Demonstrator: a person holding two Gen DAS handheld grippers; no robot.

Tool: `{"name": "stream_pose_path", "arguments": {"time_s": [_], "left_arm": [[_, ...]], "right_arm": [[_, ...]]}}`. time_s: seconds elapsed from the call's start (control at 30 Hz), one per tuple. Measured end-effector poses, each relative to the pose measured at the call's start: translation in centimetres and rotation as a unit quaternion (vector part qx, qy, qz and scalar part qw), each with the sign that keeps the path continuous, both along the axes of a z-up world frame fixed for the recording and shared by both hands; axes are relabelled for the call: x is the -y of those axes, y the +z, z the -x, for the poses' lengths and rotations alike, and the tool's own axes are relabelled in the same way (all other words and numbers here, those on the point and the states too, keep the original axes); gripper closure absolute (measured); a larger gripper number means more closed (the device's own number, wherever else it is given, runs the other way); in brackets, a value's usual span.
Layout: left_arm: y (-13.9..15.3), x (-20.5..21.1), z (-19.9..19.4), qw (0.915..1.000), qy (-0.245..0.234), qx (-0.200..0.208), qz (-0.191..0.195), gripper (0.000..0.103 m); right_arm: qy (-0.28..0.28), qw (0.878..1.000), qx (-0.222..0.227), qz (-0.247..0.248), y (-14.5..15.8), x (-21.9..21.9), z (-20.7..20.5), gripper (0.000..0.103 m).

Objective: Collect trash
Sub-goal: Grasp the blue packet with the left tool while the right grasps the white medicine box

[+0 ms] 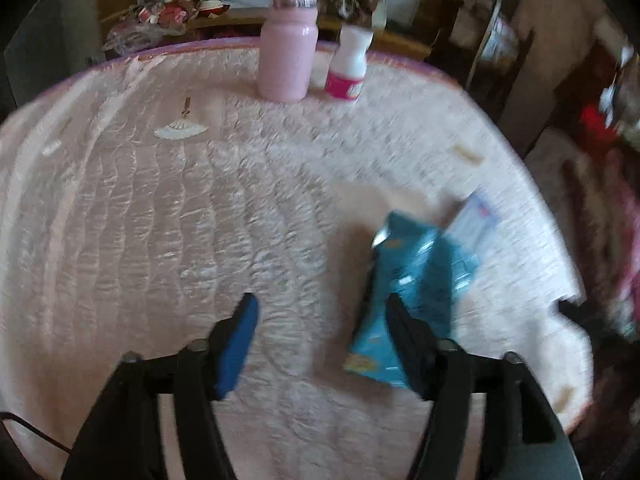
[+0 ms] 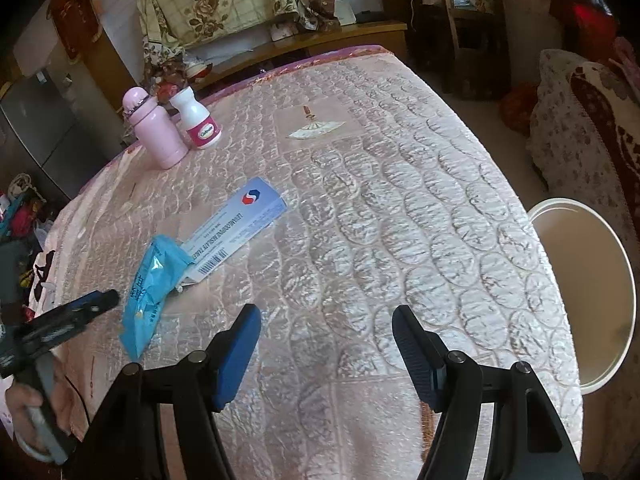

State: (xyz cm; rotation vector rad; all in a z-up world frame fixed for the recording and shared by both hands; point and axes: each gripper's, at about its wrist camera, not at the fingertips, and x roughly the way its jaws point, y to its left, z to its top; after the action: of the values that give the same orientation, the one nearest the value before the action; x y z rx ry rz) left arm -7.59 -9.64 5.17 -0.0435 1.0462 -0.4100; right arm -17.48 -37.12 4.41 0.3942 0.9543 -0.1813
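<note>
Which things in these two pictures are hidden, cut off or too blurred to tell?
- Blue wrapper: left wrist view, motion blur hides its print; the left hand-held gripper finger covers its lower edge.
- Flat box: right wrist view, one end lies under the wrapper; small text unreadable.
- White bin: right wrist view, the table edge hides its near side; the bottom is not visible.
- White bottle: left wrist view, label blurred.

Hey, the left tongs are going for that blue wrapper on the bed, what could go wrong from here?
1. The crinkled blue plastic wrapper overlaps the flat white-and-blue cardboard box, so the open left tongs might drag or lift both.
2. The wrapper lies flat on the quilted pink bedcover; the pads could pinch fabric.
3. The white round bin sits off the bed's far side, so a loose grip may drop it on the way.
</note>
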Motion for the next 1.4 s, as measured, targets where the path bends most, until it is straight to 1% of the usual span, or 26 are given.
{"name": "stream_pose_path", "arguments": {"time_s": [0.03,0.07,0.1,0.2,0.33,0.37,0.4,0.43,0.47,0.53,0.57,0.67,0.73,0.83,0.87,0.93,1.0,1.03,1.1,1.17,1.23,1.3,1.33,1.37,1.4], "left_arm": [[0.4,0.2,0.2,0.9998,-0.001,0.003,0.018,0.022],[0.7,0.6,0.4,0.9994,-0.011,0.009,0.033,0.021],[0.8,1.4,0.2,0.9992,-0.019,0.012,0.035,0.019],[-0.1,4.3,-0.2,0.9984,-0.055,0.012,0.011,0.017],[-2.7,7.6,-1.1,0.9952,-0.086,0.007,-0.045,0.017],[-3.2,8.0,-1.3,0.9947,-0.086,0.01,-0.056,0.018],[-3.2,8.2,-1.1,0.9948,-0.08,0.013,-0.061,0.029],[-3.4,7.9,-1.5,0.9956,-0.069,0.012,-0.062,0.042],[-3.3,7.3,-1.9,0.9969,-0.057,0.007,-0.055,0.042],[-2.9,6.1,-2.5,0.9983,-0.036,0.003,-0.045,0.045],[-2.5,5.3,-2.7,0.9985,-0.027,0.008,-0.047,0.046],[-1.7,3.1,-2.7,0.9986,-0.008,0.021,-0.048,0.046],[-1.5,1.7,-2.9,0.9985,0.001,0.025,-0.049,0.046],[-1.6,0.2,-3.4,0.9984,0.017,0.026,-0.048,0.046],[-1.7,-0.3,-3.6,0.9984,0.023,0.024,-0.046,0.046],[-1.8,-0.9,-3.8,0.9985,0.03,0.021,-0.042,0.046],[-1.6,-1.5,-3.4,0.9985,0.034,0.021,-0.038,0.046],[-1.6,-1.6,-3.4,0.9986,0.034,0.021,-0.035,0.046],[-1.8,-1.5,-3.4,0.9987,0.034,0.02,-0.033,0.046],[-2.0,-1.3,-3.4,0.9988,0.034,0.02,-0.03,0.046],[-2.1,-1.2,-3.3,0.9988,0.035,0.021,-0.028,0.046],[-2.3,-1.1,-3.2,0.9987,0.038,0.021,-0.026,0.046],[-2.2,-1.0,-3.0,0.9988,0.037,0.019,-0.024,0.046],[-2.2,-0.8,-2.8,0.9989,0.036,0.018,-0.024,0.046],[-2.2,-0.6,-2.7,0.9989,0.035,0.018,-0.024,0.046]], "right_arm": [[0.001,1.0,0.0,0.0,0.0,-0.1,0.0,0.031],[0.003,1.0,0.0,0.0,0.0,-0.4,-0.1,0.031],[0.006,1.0,0.001,0.001,0.1,-0.6,-0.1,0.031],[0.014,1.0,0.005,0.0,0.3,-1.1,-0.2,0.031],[0.02,1.0,0.001,0.0,0.3,-1.6,-0.9,0.031],[0.019,1.0,-0.003,-0.003,0.2,-1.5,-1.3,0.031],[0.018,1.0,-0.004,-0.005,0.1,-1.5,-1.6,0.031],[0.015,1.0,-0.006,-0.009,-0.1,-1.4,-2.1,0.031],[0.015,1.0,-0.008,-0.013,-0.3,-1.4,-2.6,0.031],[0.019,1.0,-0.017,-0.016,-0.9,-1.5,-4.3,0.031],[0.02,0.999,-0.024,-0.012,-1.2,-1.6,-5.1,0.031],[0.018,0.998,-0.053,0.028,-2.6,-2.2,-8.6,0.032],[0.023,0.997,-0.045,0.052,-2.6,-2.7,-10.8,0.033],[0.036,0.998,-0.036,0.045,-2.9,-3.5,-14.0,0.033],[0.04,0.997,-0.04,0.045,-2.9,-3.9,-15.2,0.033],[0.032,0.998,-0.041,0.039,-2.6,-4.0,-15.7,0.033],[0.006,1.0,-0.02,0.016,-1.7,-3.8,-15.1,0.032],[-0.001,1.0,-0.005,-0.003,-1.3,-4.0,-14.7,0.03],[0.009,1.0,0.003,-0.015,-1.1,-4.7,-14.9,0.03],[0.04,0.999,-0.015,0.003,-1.8,-6.8,-16.4,0.03],[0.057,0.998,-0.032,0.022,-2.9,-8.3,-17.6,0.03],[0.065,0.998,-0.02,0.017,-3.1,-8.8,-17.6,0.03],[0.072,0.996,-0.028,0.037,-3.4,-9.4,-17.8,0.038],[0.079,0.995,-0.027,0.052,-3.4,-9.7,-17.7,0.055],[0.085,0.994,-0.027,0.058,-3.4,-9.8,-17.5,0.056]]}}
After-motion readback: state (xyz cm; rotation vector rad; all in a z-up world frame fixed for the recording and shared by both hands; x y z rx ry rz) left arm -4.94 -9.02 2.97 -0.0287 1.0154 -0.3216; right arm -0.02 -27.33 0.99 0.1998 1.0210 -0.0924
